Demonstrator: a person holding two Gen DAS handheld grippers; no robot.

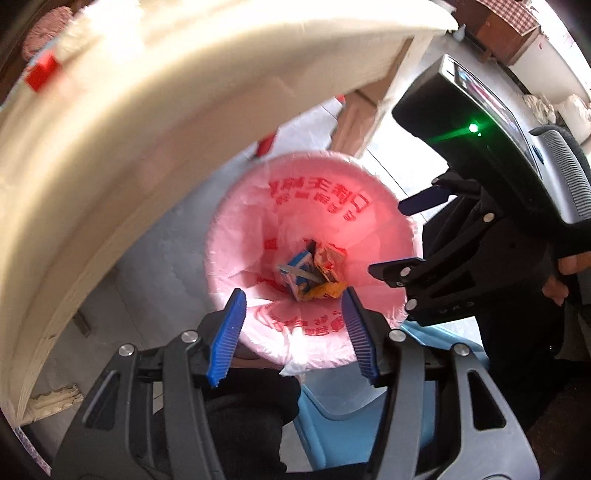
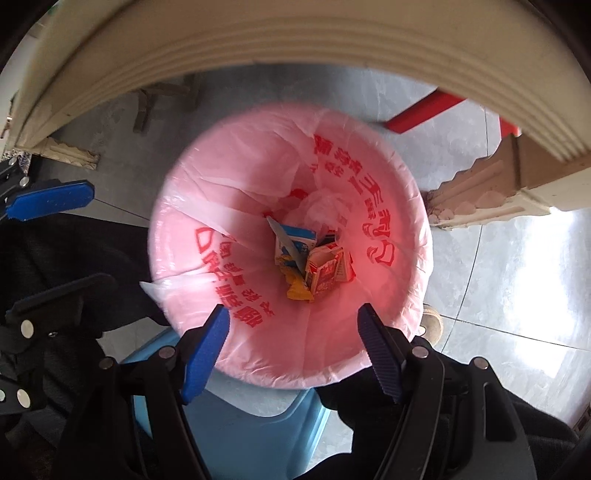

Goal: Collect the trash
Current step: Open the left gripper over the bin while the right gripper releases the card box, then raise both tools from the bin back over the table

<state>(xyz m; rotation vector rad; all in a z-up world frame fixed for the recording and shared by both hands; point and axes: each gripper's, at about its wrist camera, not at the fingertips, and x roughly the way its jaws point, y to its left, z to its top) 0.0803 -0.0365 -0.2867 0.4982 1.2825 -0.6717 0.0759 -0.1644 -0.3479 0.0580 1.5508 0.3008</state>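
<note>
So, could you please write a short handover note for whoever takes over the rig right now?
Left gripper: jaws open, empty, above the near rim of the bin.
Right gripper: jaws open, empty, also over the near rim.
Pink-lined trash bin: on the floor beside the table, above a blue stool.
Done: cartons and wrappers lie at the bottom of the liner.
Left: no further trash shows in either view; check the surroundings for more.

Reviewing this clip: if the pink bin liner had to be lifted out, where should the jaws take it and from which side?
Probably the loose flap of the pink bin liner hanging outside the rim on the left gripper side, approached from outside the bin; elsewhere the film is stretched tight.
</note>
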